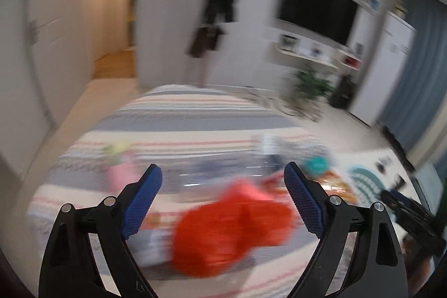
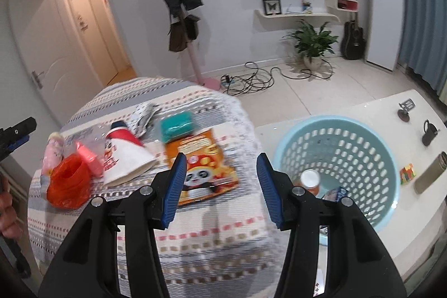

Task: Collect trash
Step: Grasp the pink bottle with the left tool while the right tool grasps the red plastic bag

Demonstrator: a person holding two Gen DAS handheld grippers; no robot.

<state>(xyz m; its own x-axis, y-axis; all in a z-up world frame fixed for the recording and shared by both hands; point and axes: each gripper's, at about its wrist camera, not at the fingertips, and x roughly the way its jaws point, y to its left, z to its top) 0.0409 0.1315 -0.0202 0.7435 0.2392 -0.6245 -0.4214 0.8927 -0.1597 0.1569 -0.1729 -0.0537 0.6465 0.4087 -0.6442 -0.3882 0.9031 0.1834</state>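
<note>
Trash lies on a striped tablecloth: a red plastic bag, a pink wrapper, a red-and-white paper cone, a teal packet, an orange panda snack bag and a crumpled grey wrapper. My right gripper is open and empty, above the table edge between the snack bag and a light blue basket. My left gripper is open and empty, just above the blurred red bag. The left view is motion-blurred.
The basket holds an orange bottle with a white cap and a blue packet. On the white counter lie a metal flask, a puzzle cube and small dark items. Behind are a coat stand, floor cables and a plant.
</note>
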